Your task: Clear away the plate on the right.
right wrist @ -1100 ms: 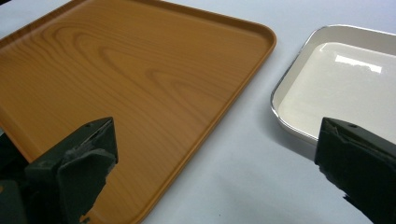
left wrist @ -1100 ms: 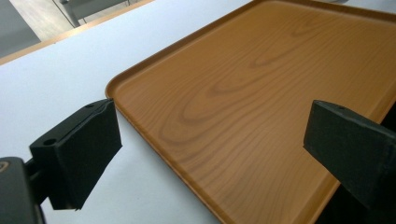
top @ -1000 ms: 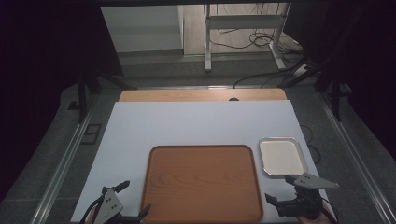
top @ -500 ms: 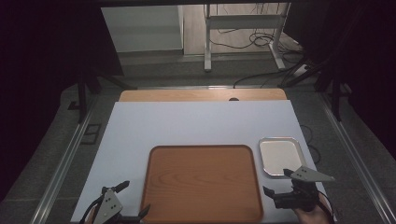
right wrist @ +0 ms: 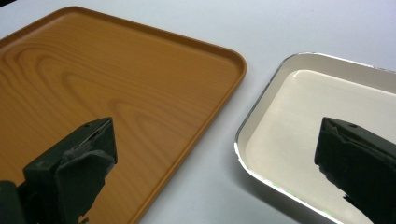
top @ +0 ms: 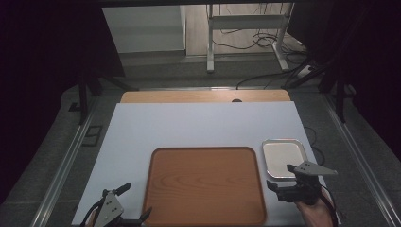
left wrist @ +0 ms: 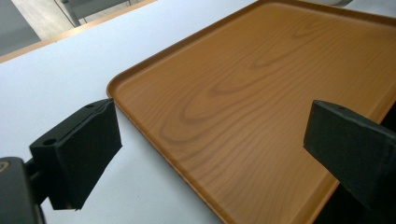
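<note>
Two grippers, jaws wide, empty: right gripper point(top: 289, 185) nears metal tray point(top: 283, 158); left gripper point(top: 124, 208) by wooden tray point(top: 204, 189). Next, probably, gripping a rim.

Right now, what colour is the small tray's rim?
Shiny silver rim, best in the right gripper view.

Dim surroundings, sharp evenly lit tabletop

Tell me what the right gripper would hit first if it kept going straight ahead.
Probably the near rim of the metal tray: the right gripper is open, with one jaw over it, the other over the wooden tray. Height is unclear.
</note>
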`<state>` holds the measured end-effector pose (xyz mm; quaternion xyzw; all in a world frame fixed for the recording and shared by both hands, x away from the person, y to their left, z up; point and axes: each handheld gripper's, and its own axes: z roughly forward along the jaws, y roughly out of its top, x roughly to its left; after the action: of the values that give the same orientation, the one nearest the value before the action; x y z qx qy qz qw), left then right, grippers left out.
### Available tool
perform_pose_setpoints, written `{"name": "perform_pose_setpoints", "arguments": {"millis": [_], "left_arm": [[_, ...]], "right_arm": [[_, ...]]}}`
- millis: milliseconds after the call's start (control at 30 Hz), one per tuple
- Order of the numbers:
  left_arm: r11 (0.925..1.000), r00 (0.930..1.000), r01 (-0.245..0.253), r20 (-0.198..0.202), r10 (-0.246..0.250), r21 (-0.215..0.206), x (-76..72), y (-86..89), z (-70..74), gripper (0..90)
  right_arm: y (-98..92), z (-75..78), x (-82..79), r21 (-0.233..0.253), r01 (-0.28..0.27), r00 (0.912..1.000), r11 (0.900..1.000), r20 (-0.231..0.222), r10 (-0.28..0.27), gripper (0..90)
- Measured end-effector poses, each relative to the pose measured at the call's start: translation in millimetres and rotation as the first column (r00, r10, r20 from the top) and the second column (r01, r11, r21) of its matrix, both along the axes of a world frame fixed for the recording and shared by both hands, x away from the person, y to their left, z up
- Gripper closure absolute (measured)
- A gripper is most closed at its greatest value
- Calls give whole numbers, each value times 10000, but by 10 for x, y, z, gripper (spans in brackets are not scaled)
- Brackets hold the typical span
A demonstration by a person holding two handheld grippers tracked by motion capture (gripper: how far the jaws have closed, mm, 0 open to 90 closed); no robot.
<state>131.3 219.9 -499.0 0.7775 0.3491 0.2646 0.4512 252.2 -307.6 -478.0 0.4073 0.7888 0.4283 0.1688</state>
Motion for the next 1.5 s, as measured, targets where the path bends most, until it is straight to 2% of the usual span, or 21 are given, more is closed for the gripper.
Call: {"name": "perform_pose_setpoints", "arguments": {"millis": [467, 767, 933, 1400, 1500], "left_arm": [[9999, 10000, 34, -10, -34, 100, 2, -8, 1, 37], [10000, 10000, 48, -15, -48, 74, 3, -6, 1, 37], [10000, 10000, 54, -8, -54, 53, 2, -4, -1, 37], [10000, 10000, 51, -12, -50, 72, 2, -1, 0, 37], [9999, 10000, 60, -20, -60, 89, 2, -2, 0, 37]], "right_arm": [[-74, -4, 257, -333, 516, 9987, 9981, 48, -515, 0], [-155, 7, 371, -411, 1203, 9927, 9919, 103, -1200, 0], [-186, -2, 442, -465, 1399, 9902, 9891, 23, -1399, 0], [-341, -4, 663, -678, 2156, 9764, 9741, 60, -2157, 0], [-403, 0, 705, -605, 2533, 9674, 9655, 93, -2532, 0]]}}
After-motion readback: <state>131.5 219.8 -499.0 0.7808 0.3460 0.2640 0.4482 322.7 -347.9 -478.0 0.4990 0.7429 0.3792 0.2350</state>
